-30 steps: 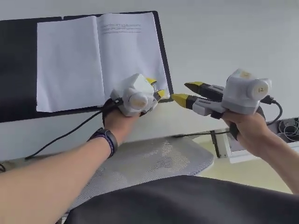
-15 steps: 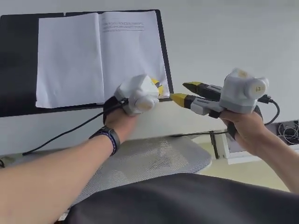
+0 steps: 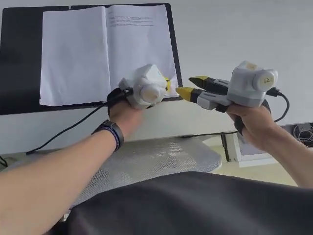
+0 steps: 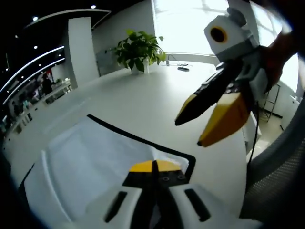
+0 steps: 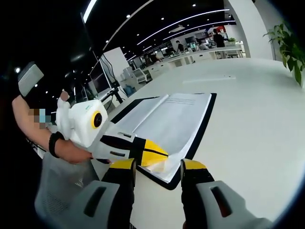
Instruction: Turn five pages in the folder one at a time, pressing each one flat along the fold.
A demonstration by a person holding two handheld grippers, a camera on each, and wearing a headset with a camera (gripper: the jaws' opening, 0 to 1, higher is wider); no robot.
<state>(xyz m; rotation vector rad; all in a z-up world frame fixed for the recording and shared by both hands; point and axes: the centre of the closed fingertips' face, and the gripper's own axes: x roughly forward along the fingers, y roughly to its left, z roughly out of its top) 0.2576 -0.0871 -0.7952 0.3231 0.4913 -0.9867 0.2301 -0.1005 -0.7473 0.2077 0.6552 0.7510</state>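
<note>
Folder (image 3: 19, 58) on the table (image 3: 234, 29), left gripper (image 3: 167, 87) at the folder's near right corner, right gripper (image 3: 188, 84) just right of it, plant (image 4: 138, 47) far behind.

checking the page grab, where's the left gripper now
In the head view the left gripper is at the near right corner of the folder, jaws shut, with the open right gripper just to its right.

Page text (image 3: 128, 20) too small to read

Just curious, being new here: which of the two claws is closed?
The left gripper, at the folder's near right corner: jaws together. The right gripper's stand apart.
</note>
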